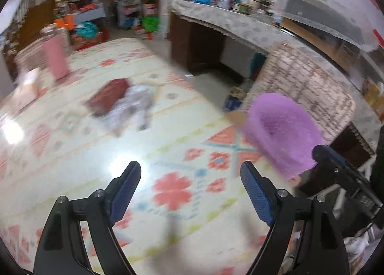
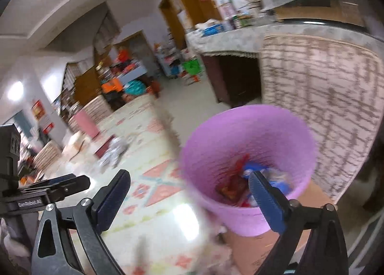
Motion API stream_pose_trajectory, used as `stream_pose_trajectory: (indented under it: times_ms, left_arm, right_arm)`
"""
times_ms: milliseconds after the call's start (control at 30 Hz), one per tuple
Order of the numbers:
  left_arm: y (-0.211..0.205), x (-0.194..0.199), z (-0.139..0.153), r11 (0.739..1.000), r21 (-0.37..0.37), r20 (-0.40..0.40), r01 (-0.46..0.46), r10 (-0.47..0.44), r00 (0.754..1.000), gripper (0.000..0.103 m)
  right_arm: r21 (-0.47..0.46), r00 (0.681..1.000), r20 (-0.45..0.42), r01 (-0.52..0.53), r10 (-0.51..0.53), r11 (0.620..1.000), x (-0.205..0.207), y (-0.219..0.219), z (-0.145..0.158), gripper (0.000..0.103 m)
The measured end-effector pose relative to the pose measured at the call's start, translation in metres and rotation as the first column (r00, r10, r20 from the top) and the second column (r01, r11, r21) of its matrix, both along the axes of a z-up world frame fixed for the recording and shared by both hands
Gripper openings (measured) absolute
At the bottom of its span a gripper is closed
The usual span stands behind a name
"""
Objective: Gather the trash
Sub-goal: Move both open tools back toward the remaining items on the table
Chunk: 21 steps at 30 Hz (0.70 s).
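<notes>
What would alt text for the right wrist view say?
A purple bin holding red and blue wrappers sits beside a patterned table. The right hand-held gripper is open and empty above it; everything is motion-blurred.

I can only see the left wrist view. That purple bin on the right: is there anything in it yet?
Observer: Yes. The right wrist view looks into the purple bin; red and blue wrappers lie at its bottom.
Operator: Is the other tool holding something?
Observer: No. The right tool is open, with nothing gripped.
Operator: What is the bin standing on?
Observer: Something brown, like cardboard, shows beneath it.
</notes>
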<state>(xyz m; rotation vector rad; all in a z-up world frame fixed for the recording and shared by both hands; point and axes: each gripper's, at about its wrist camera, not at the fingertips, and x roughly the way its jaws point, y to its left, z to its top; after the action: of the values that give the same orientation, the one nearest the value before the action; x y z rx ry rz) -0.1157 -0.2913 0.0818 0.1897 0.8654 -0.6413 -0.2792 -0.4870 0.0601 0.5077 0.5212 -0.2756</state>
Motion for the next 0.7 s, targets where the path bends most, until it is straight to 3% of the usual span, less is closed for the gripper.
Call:
stream_pose_trajectory:
  times_ms: [167,267,433,700]
  left_arm:
    - [0.060,0.006,-0.006,0.991,0.003,0.038,-0.132,0.132,0.991,0.084]
    - [0.096,0.013,-0.013,0.979,-0.004,0.022,-0.206,0.206,0.978,0.084]
    - [0.140,0.025,-0.028,0.954,-0.014,-0.023,-0.300,0.300,0.954,0.084]
    - [0.162,0.036,-0.044,0.929,0.001,-0.011,-0.371,0.371,0.929,0.084]
  right_arm:
    - [0.085,0.995,-0.010,-0.101,0.102,0.991,0.034,0.033,-0.011,0.101]
    - [0.107,0.990,-0.012,-0.141,0.143,0.984,0.057,0.051,-0.019,0.101]
    - [0.082,0.985,-0.029,-0.170,0.172,0.982,0.095,0.078,-0.032,0.101]
    - [0.021,0.984,-0.030,-0.173,0.174,0.985,0.113,0.098,-0.029,0.100]
